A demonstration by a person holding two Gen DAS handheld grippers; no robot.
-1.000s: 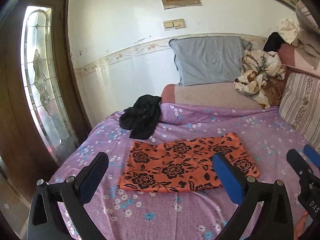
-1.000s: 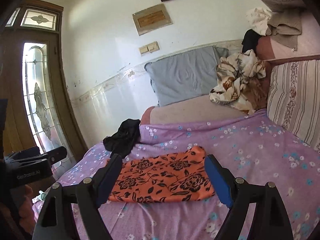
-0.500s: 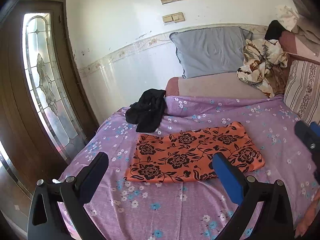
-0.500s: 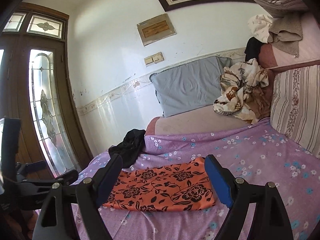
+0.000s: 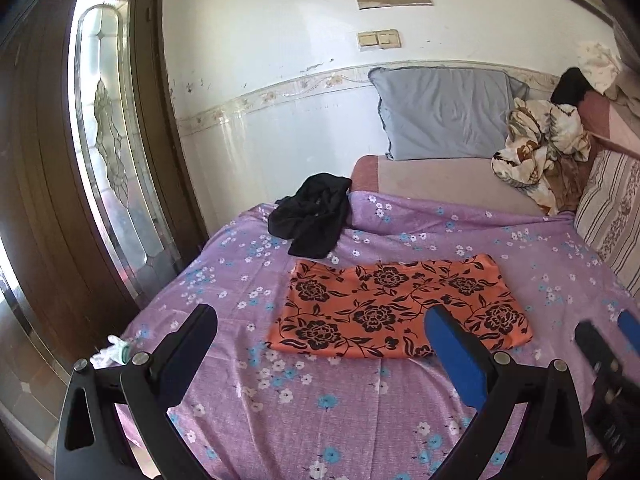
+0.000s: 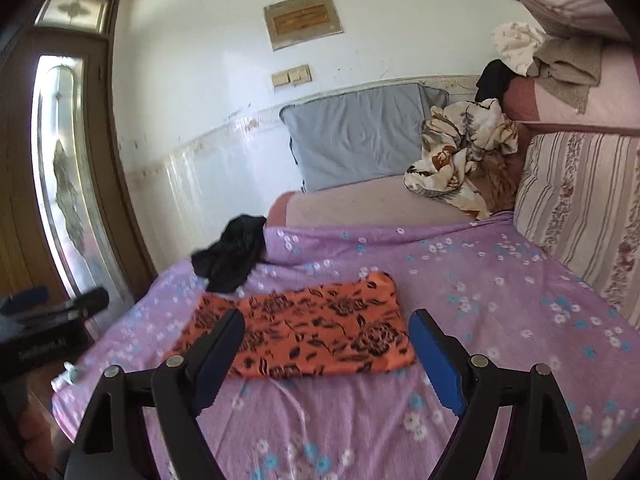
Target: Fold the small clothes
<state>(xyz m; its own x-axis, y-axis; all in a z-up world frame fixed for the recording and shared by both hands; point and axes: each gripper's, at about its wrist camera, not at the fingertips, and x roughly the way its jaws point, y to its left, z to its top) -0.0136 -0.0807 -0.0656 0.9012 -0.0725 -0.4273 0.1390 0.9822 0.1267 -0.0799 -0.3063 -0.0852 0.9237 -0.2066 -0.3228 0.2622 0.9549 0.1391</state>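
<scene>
- The left gripper (image 5: 318, 344) hangs over the near part of the purple floral sheet (image 5: 320, 408), fingers spread wide with nothing between them; the orange floral cloth (image 5: 400, 312) lies ahead of it and a little to its right.
- The right gripper (image 6: 326, 344) is likewise spread wide and empty, with the orange floral cloth (image 6: 308, 332) straight ahead, its near edge just past the fingertips.
- The cloth lies flat on the sheet as a rectangle, long axis running left to right across both views.
- Judged from this, each gripper looks placed to take one short end; the right one seems slightly nearer the cloth.
- Beyond the cloth's far left corner, near it, sits a crumpled black garment (image 5: 312, 216).
- Further behind the cloth, a grey pillow (image 5: 444, 120) leans on the wall.
</scene>
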